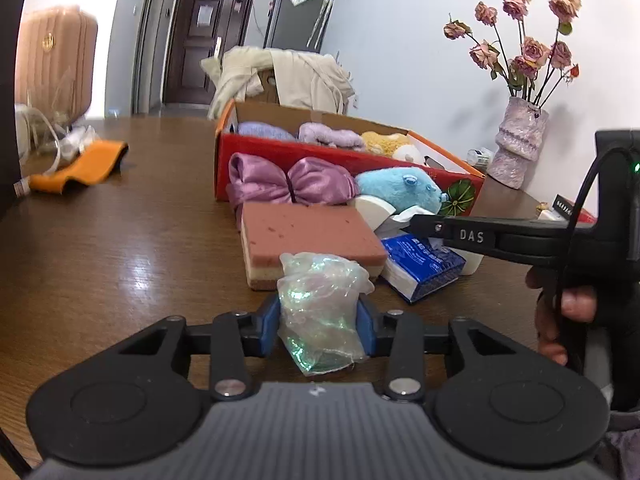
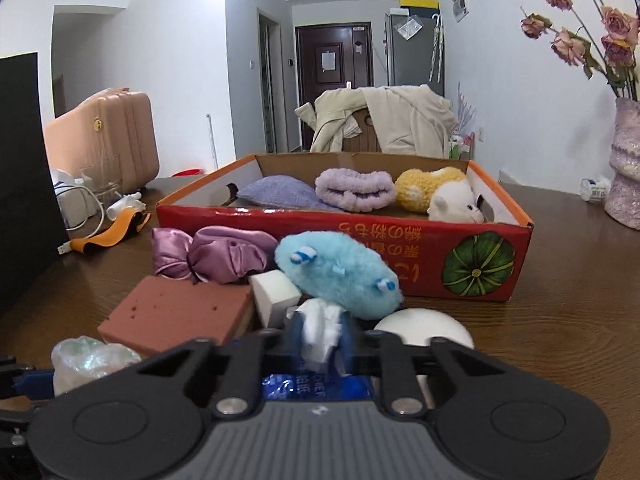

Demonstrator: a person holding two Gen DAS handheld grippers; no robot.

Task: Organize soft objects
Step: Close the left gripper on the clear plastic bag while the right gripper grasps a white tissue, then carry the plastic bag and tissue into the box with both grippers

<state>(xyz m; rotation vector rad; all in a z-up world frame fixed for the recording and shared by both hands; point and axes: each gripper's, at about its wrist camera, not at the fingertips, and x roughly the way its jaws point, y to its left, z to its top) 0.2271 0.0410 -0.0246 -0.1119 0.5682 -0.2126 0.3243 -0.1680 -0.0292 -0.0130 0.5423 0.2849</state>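
Note:
My left gripper (image 1: pixel 322 326) is shut on a crumpled iridescent plastic bag (image 1: pixel 320 304), just in front of a pink sponge block (image 1: pixel 308 236). My right gripper (image 2: pixel 322 340) is shut on the white tissue (image 2: pixel 320 332) that sticks out of a blue tissue pack (image 2: pixel 316 390); the pack also shows in the left wrist view (image 1: pixel 420 264). Behind lie a blue plush toy (image 2: pixel 340 276), a purple satin bow (image 2: pixel 212 254) and a white foam block (image 2: pixel 274 292). The red cardboard box (image 2: pixel 400 258) holds a purple pillow, a lilac headband and a yellow-white plush.
A pink vase (image 1: pixel 516 144) with dried roses stands at the right by the wall. An orange strap (image 1: pixel 80 166) and cables lie at the table's left. A white round object (image 2: pixel 424 326) sits right of the tissue pack. A chair with coats stands behind the box.

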